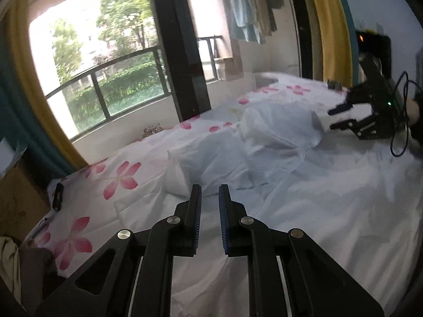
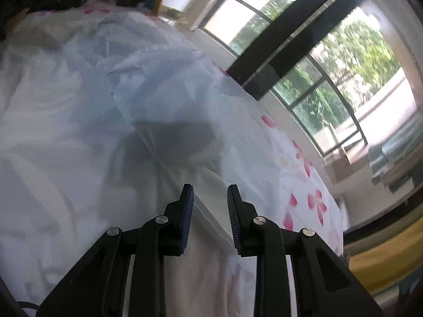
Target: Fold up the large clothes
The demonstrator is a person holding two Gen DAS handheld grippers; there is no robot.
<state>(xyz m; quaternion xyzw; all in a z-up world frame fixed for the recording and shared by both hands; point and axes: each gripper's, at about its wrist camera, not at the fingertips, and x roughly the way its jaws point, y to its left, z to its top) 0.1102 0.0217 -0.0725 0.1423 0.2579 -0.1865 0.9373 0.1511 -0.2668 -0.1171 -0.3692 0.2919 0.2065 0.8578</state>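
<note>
Pale blue garment [image 1: 238, 153] lies crumpled mid-bed on the floral sheet [image 1: 116, 179]. My left gripper [image 1: 210, 192] hangs over it, jaws slightly apart and empty; my right gripper [image 2: 210, 192] gapes near its edge. I might pinch sheet along with cloth.

Bed with pink-flowered white sheet [image 1: 121, 177], railed window [image 1: 105, 79] onto trees, yellow curtain [image 1: 333, 26], daylight

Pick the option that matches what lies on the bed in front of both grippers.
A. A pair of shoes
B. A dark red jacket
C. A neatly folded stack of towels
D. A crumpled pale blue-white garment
D: a rumpled pale blue-white garment lies on the flowered bed sheet; both grippers' jaws are open and empty.
</note>
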